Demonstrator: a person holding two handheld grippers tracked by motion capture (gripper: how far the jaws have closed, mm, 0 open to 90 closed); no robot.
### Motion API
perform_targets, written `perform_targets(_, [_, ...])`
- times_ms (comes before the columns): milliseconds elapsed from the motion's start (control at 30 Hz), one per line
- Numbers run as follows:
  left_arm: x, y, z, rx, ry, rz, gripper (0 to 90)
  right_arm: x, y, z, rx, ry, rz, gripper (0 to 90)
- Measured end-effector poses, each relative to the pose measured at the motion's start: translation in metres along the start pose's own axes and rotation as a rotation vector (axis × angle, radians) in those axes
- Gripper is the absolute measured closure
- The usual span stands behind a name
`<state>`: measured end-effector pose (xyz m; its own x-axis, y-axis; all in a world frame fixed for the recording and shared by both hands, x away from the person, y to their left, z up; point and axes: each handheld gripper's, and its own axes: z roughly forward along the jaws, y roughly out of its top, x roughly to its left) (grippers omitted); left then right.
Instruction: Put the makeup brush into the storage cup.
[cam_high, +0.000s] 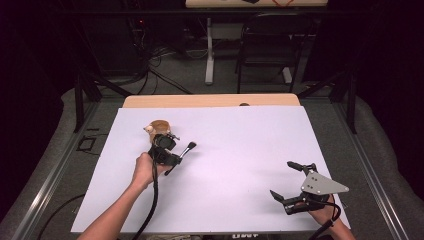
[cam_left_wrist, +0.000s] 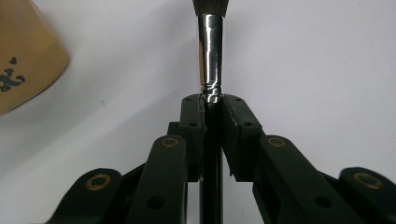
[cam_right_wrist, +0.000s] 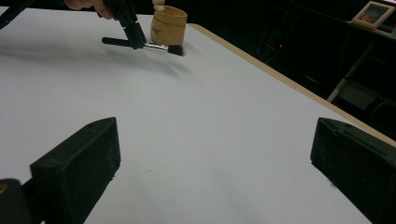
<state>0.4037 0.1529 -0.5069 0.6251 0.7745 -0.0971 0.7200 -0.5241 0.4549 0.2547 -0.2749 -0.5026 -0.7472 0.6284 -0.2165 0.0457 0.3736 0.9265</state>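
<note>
A makeup brush with a black handle, silver ferrule and dark bristles is held in my left gripper, whose jaws are shut on the handle just behind the ferrule. The brush hangs level, a little above the white sheet, and casts a shadow on it. Just beyond it stands a tan pot with dark markings. My right gripper rests near the front right of the sheet. Its jaws stand wide apart, with nothing between them.
A white sheet covers most of the wooden table. Behind the table are a dark chair, a desk leg and cables on the floor. A framed picture sits far off in the right gripper view.
</note>
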Motion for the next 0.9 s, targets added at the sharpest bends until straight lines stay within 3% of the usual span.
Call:
perform_targets(133, [-0.002,-0.002,-0.004,-0.053,-0.008,0.010,78.8,0.000,0.000,0.000,0.002,-0.001,0.001,0.8])
perform_targets(500, [-0.003,-0.009,-0.005,-0.143,-0.018,0.025,78.8,0.000,0.000,0.000,0.001,-0.002,0.002,0.8])
perform_targets(900, [-0.002,-0.016,-0.007,-0.220,-0.028,0.013,78.8,0.000,0.000,-0.001,-0.001,-0.004,0.002,0.8])
